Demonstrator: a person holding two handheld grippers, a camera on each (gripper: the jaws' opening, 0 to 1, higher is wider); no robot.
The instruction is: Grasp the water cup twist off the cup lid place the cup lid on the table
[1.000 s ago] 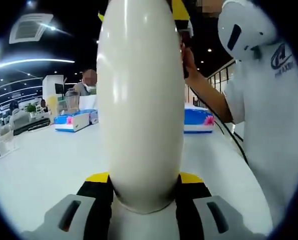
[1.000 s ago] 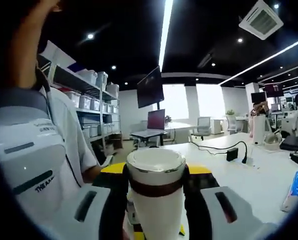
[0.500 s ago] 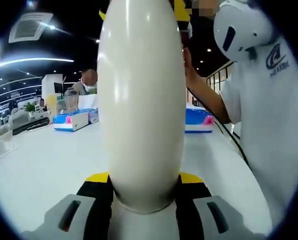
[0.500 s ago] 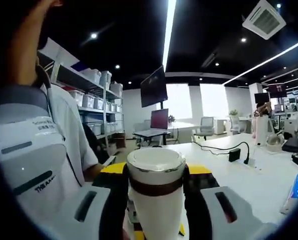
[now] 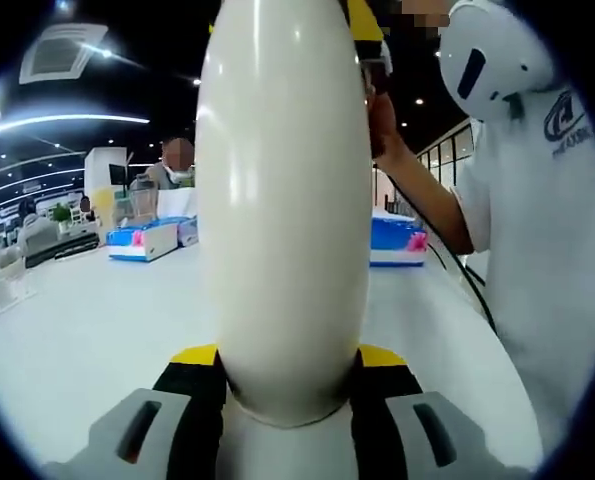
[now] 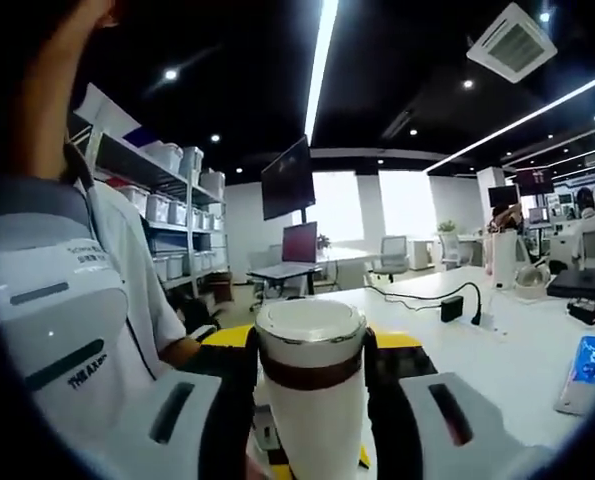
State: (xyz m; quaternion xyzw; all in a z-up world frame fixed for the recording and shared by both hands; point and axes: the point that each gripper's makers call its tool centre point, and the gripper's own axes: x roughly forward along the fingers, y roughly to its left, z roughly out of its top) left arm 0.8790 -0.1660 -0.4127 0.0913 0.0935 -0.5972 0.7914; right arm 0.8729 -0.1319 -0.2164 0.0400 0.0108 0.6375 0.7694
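Observation:
A glossy white water cup (image 5: 282,200) stands tall in the left gripper view, its rounded end wedged between the black and yellow jaws of my left gripper (image 5: 287,355), which is shut on it. At the cup's far end a yellow jaw of the other gripper (image 5: 362,20) shows beside a hand. In the right gripper view the cup lid (image 6: 311,325), white with a silver rim and a brown band below it, sits between the jaws of my right gripper (image 6: 312,340), shut on it. The cup hangs above the white table (image 5: 87,330).
Blue and white boxes (image 5: 147,240) and a blue box (image 5: 395,240) lie far out on the table. A person in a white shirt (image 5: 547,250) stands close on the right. A black cable and power strip (image 6: 452,305) cross the table; storage shelves (image 6: 167,210) line the wall.
Both grippers keep their hold on the cup. The right gripper view has shifted slightly, and the person's arm in the left gripper view has edged to the right.

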